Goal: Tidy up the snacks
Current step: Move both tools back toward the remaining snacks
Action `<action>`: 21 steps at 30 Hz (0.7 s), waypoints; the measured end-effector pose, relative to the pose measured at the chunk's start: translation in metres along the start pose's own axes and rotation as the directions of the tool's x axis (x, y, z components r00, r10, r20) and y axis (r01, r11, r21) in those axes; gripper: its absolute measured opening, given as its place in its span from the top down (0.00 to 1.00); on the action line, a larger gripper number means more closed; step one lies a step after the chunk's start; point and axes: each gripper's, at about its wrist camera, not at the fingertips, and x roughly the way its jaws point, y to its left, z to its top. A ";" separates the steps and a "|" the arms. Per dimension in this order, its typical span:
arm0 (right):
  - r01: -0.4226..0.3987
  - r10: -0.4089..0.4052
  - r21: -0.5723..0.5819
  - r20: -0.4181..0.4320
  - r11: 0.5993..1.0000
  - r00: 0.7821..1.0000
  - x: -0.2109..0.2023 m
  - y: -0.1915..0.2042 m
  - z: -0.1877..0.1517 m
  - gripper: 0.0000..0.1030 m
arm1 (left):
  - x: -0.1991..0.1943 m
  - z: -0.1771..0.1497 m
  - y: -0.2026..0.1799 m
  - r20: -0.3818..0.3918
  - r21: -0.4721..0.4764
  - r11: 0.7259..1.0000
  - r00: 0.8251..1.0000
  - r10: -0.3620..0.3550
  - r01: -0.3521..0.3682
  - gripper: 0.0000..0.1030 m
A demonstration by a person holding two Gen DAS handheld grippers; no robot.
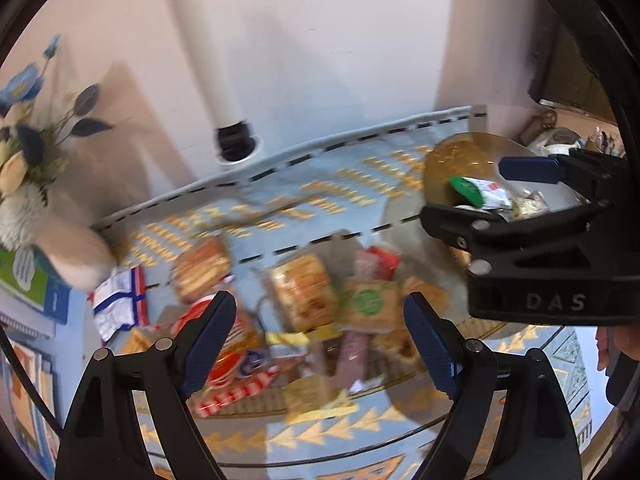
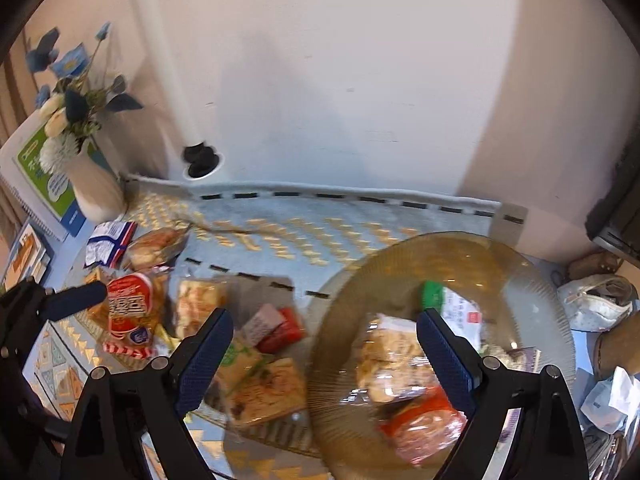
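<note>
A loose pile of snack packets (image 1: 304, 312) lies on a glass table (image 1: 440, 416) over a blue patterned cloth. My left gripper (image 1: 320, 340) hovers above the pile, open, nothing between its fingers. To the right stands an amber glass plate (image 2: 516, 276) with a few packets on it: a green and white sachet (image 2: 452, 304), a pale cracker pack (image 2: 392, 356) and a red pack (image 2: 424, 428). My right gripper (image 2: 324, 356) hangs open over the plate's left rim, empty. It shows in the left wrist view at the right (image 1: 496, 196). A red round-label pack (image 2: 130, 312) lies at the pile's left.
A white vase with blue and cream flowers (image 2: 90, 184) stands at the back left against the wall, next to a green and white booklet (image 2: 36, 172). A blue, white and red packet (image 1: 120, 304) lies near the vase. Bags and clutter (image 2: 592, 304) sit at the right, beyond the table.
</note>
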 end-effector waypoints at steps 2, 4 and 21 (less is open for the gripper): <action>-0.016 0.016 -0.010 -0.003 1.000 1.000 0.000 0.014 0.000 0.11 | -0.002 -0.004 0.014 -0.003 -0.020 1.000 1.000 0.015 -0.015 0.18; -0.021 0.021 -0.020 -0.002 1.000 1.000 0.000 0.024 0.000 0.11 | -0.004 -0.007 0.025 -0.004 -0.036 0.999 1.000 0.023 -0.023 0.18; -0.078 0.075 -0.099 -0.033 0.992 0.997 0.007 0.100 -0.027 0.11 | -0.007 -0.061 0.122 -0.026 -0.165 0.983 0.997 0.076 -0.079 0.17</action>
